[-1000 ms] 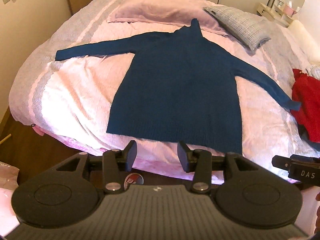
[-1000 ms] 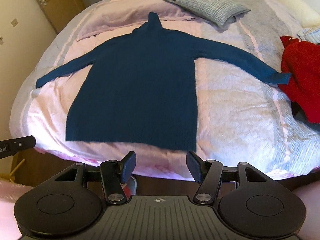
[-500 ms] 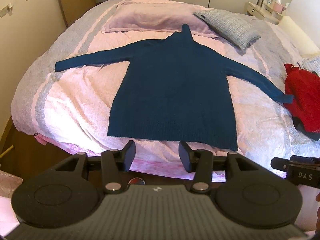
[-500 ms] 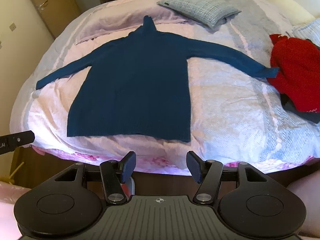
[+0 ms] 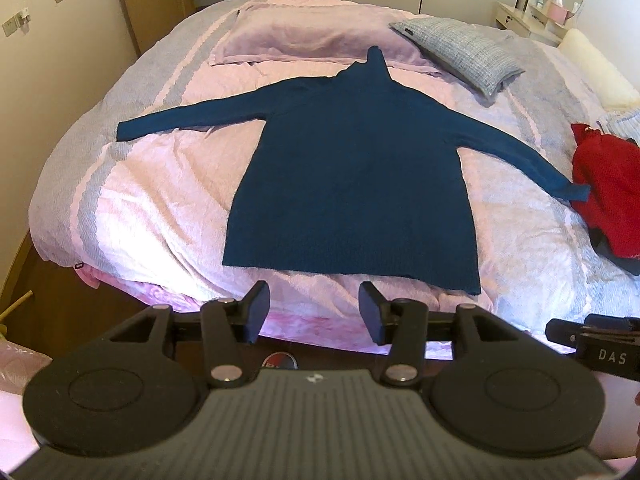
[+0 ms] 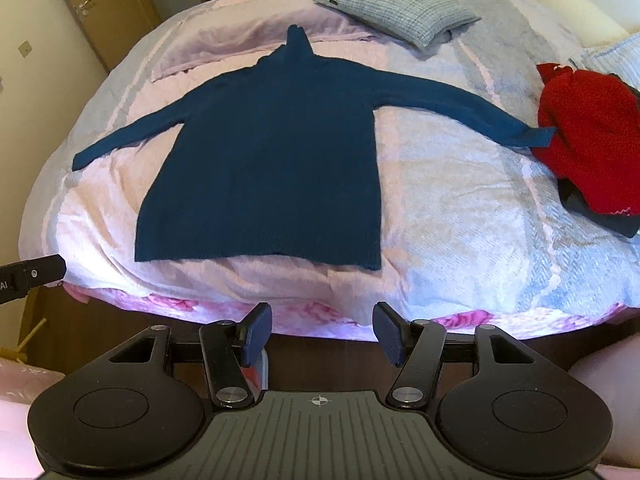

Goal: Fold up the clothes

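Blue sweater [image 5: 352,172] lies flat on bed [image 5: 160,200].

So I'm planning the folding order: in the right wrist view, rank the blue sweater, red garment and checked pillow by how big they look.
1. blue sweater, clearly largest.
2. red garment.
3. checked pillow.
The last two look close, and the pillow lies farther away, so their order is unsure.

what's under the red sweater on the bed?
A dark garment sticks out under the red sweater, on the bedspread. The blue sweater's cuff reaches its edge. The rest underneath is covered.
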Demonstrator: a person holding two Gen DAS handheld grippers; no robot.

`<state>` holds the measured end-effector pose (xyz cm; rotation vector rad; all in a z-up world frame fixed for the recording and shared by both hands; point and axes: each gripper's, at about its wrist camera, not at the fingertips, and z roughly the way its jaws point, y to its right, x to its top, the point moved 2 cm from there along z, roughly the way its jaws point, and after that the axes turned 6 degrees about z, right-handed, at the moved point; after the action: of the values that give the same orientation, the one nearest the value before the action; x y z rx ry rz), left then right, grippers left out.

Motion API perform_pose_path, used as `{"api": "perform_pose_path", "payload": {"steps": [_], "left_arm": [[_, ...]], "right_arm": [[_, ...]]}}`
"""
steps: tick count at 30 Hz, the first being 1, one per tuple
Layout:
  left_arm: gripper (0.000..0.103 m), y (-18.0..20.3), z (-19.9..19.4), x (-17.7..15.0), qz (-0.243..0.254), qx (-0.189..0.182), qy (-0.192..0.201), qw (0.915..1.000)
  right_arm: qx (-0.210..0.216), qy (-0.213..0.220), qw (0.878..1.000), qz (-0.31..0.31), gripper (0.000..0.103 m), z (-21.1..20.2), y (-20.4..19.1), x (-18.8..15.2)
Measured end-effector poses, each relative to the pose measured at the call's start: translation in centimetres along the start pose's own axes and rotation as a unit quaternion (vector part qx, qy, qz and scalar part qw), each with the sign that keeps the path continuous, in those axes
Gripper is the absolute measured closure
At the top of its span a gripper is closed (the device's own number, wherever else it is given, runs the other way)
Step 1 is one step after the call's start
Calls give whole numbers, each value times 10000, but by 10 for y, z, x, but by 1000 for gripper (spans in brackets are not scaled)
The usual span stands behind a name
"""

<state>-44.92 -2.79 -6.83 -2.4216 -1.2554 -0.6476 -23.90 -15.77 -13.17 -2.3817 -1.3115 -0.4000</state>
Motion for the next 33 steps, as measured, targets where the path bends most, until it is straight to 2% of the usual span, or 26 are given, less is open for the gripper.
{"api": "perform_pose_path", "payload": {"steps": [16, 33], "left_arm": [[58, 22, 6, 4, 256, -163, -45, 9995], [58, 23, 14, 8, 91, -44, -83, 9999]], "right_arm": [[-195, 89, 9997, 120, 43, -8, 16, 1], [-98, 37, 9999, 30, 43, 2, 16, 8]]}}
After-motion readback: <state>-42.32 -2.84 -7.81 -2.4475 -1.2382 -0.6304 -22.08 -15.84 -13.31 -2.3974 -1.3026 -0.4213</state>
